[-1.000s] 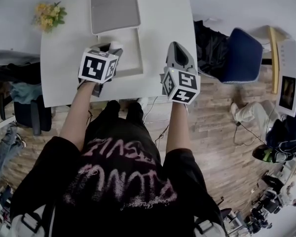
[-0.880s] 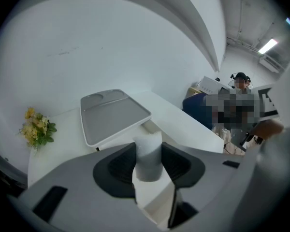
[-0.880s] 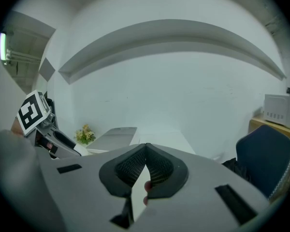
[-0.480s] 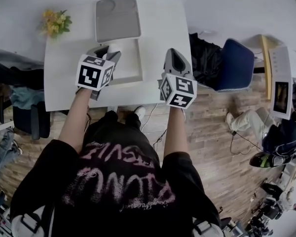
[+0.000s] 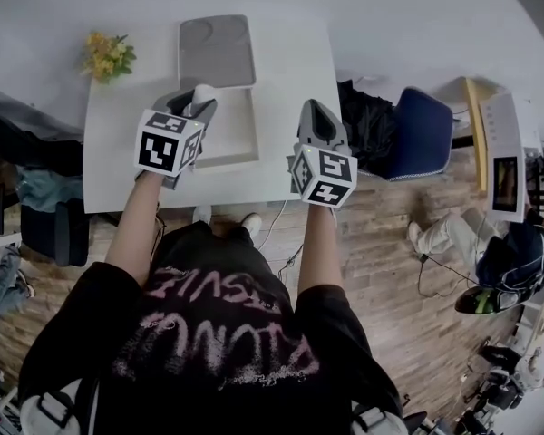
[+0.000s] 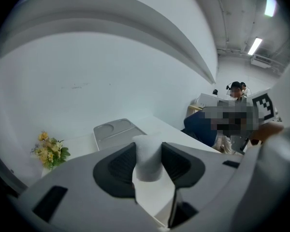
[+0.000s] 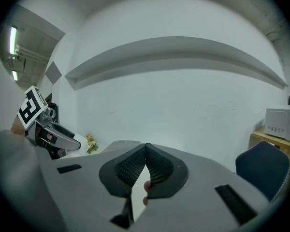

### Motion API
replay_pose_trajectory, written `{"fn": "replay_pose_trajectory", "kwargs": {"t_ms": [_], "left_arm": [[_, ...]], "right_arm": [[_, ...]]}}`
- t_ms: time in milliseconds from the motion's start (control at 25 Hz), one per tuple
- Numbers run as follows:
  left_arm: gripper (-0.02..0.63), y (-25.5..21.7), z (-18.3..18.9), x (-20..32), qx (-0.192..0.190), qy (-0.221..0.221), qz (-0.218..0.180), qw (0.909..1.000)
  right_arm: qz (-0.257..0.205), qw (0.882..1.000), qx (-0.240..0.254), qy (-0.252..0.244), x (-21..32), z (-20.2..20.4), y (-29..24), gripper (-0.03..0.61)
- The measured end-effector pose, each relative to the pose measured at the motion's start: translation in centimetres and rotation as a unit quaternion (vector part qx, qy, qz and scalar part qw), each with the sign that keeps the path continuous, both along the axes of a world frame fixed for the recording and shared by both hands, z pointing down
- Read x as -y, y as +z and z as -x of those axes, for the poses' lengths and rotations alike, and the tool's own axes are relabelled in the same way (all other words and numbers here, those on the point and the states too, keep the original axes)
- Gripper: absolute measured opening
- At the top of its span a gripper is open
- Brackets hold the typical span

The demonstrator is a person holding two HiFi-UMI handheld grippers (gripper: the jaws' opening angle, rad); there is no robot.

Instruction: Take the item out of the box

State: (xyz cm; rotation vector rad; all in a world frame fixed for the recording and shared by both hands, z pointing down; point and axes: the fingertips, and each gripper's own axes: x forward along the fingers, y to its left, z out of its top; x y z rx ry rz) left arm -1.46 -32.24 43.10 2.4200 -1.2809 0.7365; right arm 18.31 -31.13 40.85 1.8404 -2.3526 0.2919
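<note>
box (image 5: 255,127): open on the table (image 5: 118,175), only plain white bottom showing inside
lid (image 5: 217,51): grey, lying flat, touching the box's far edge, round dent near one corner
item (image 6: 147,158): small white cylinder, upright, over the box's left side, pinched in the left gripper (image 5: 198,104)
left jaws: fairly wide, clamped on the item from both sides
right gripper (image 7: 145,149): just right of the box, jaws closed tip to tip, nothing gripped
flowers (image 5: 107,55): yellow bunch on the table, off to the box's far left
chair (image 5: 419,132): blue, well right of the box, off the table
hidden: box's left wall and near-left corner, tucked behind the left gripper in the head view
hard to tell: how high the item sits above the box bottom, lower end cut off by the jaws
also unclear: pinkish bit peeking through the gap under the right jaws, no idea what
</note>
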Motion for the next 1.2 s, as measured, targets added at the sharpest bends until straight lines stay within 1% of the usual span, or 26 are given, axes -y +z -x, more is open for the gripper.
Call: {"fn": "replay_pose_trajectory", "kwargs": {"t_ms": [160, 520, 680, 1120, 1200], "left_arm": [[0.166, -1.4, 0.4, 0.0, -0.008, -0.003, -0.019, 0.9998], [0.166, -5.1, 1.3, 0.4, -0.023, -0.008, -0.081, 0.9964], [0.166, -6.7, 1.8, 0.7, -0.031, -0.013, -0.109, 0.9934], [0.164, -10.6, 2.5, 1.2, -0.045, -0.018, -0.171, 0.9840], [0.164, -11.1, 2.5, 1.3, -0.049, -0.020, -0.178, 0.9827]], "right_arm": [[-0.015, 1.000, -0.004, -0.001, -0.1, 0.2, -1.3, 0.009], [-0.033, 0.999, -0.008, -0.006, 0.0, 1.0, -3.0, 0.009], [-0.044, 0.999, -0.010, -0.006, 0.2, 1.1, -4.0, 0.009], [-0.060, 0.998, -0.013, -0.004, 0.9, 1.3, -5.6, 0.009], [-0.064, 0.998, -0.012, -0.003, 1.0, 1.3, -5.9, 0.009]]}}
